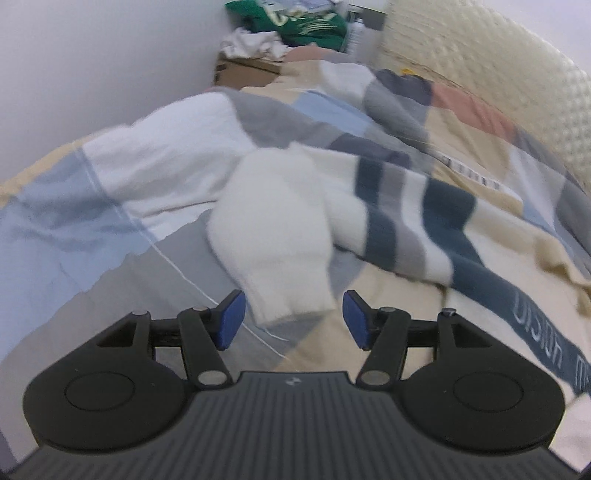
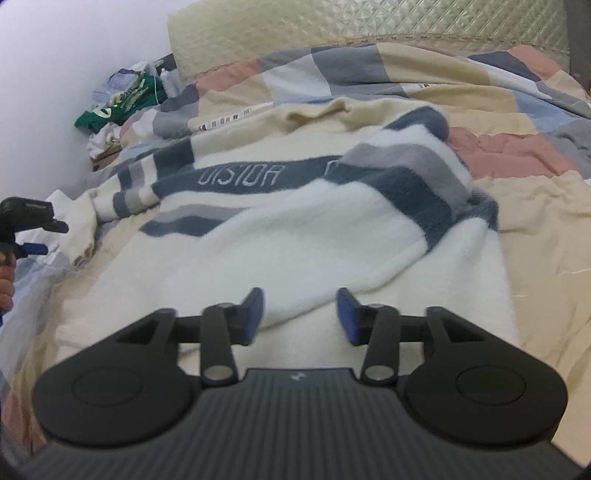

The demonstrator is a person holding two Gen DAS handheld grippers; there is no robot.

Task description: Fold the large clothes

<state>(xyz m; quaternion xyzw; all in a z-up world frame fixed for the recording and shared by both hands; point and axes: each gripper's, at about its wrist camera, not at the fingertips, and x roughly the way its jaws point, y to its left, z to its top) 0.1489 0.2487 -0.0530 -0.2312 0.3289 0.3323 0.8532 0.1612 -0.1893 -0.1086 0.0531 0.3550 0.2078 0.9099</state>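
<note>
- Blue-padded right gripper (image 2: pixel 300 314): jaws apart, empty, over cream fleece sweater's (image 2: pixel 295 236) hem.
- Blue-padded left gripper (image 1: pixel 291 319): released, probably off white sleeve cuff (image 1: pixel 291 299).
- Risk: shallow pinch slips, sleeve dragging across patchwork quilt (image 2: pixel 517 125).

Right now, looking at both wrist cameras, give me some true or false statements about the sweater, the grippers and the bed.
1. The white fleece sweater with navy and grey stripes lies on a patchwork quilt. True.
2. The left gripper clamps the white sleeve cuff. False: its jaws stand open around it.
3. The right gripper is open over the hem. True.
4. A red garment sits in the corner. False: it is green.
</note>
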